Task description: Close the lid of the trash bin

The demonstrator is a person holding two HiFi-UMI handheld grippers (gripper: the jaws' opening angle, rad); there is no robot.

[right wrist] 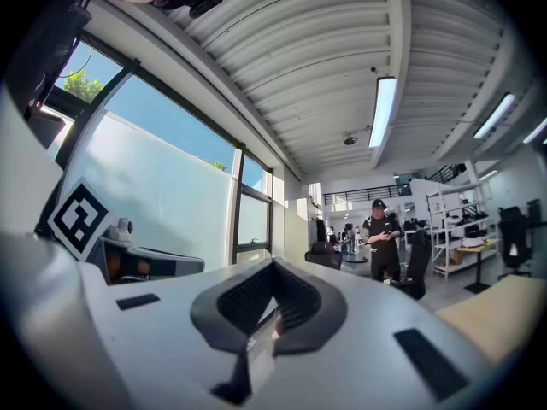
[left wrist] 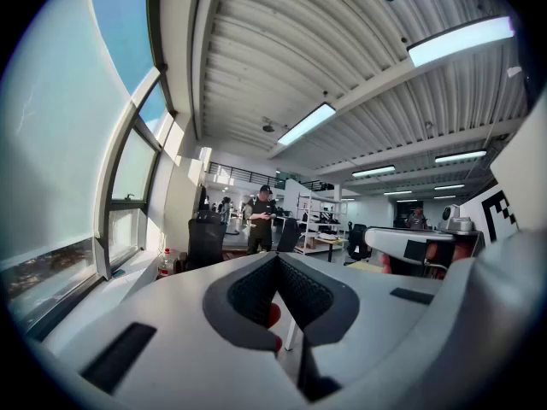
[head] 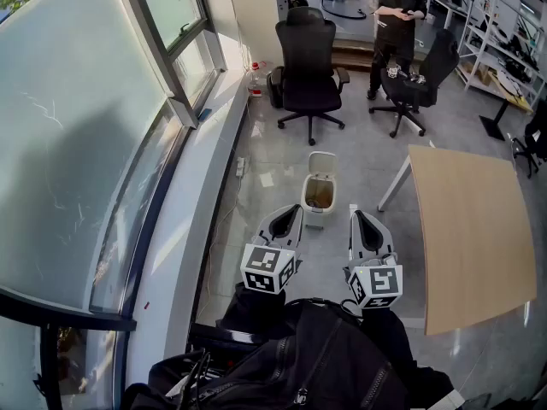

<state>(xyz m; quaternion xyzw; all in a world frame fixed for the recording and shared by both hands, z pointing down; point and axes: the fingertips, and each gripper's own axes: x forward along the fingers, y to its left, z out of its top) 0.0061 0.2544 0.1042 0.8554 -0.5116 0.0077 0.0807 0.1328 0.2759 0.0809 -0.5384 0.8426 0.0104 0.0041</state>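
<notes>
A small white trash bin (head: pixel 318 196) stands on the floor ahead of me, its lid (head: pixel 322 163) tipped up and back, with brownish contents showing inside. My left gripper (head: pixel 294 210) hovers just left of the bin and nearer to me, jaws together and empty. My right gripper (head: pixel 354 213) hovers just right of the bin, also shut and empty. Both point level across the room. In the left gripper view the left gripper (left wrist: pixel 275 258) hides the bin. In the right gripper view the right gripper (right wrist: pixel 273 264) does too.
A wooden table (head: pixel 470 237) stands to the right. Two black office chairs (head: pixel 309 67) (head: pixel 419 84) and a standing person (head: pixel 393 24) are beyond the bin. A window wall and sill (head: pixel 209 195) run along the left. A black bag (head: pixel 316 366) lies below my hands.
</notes>
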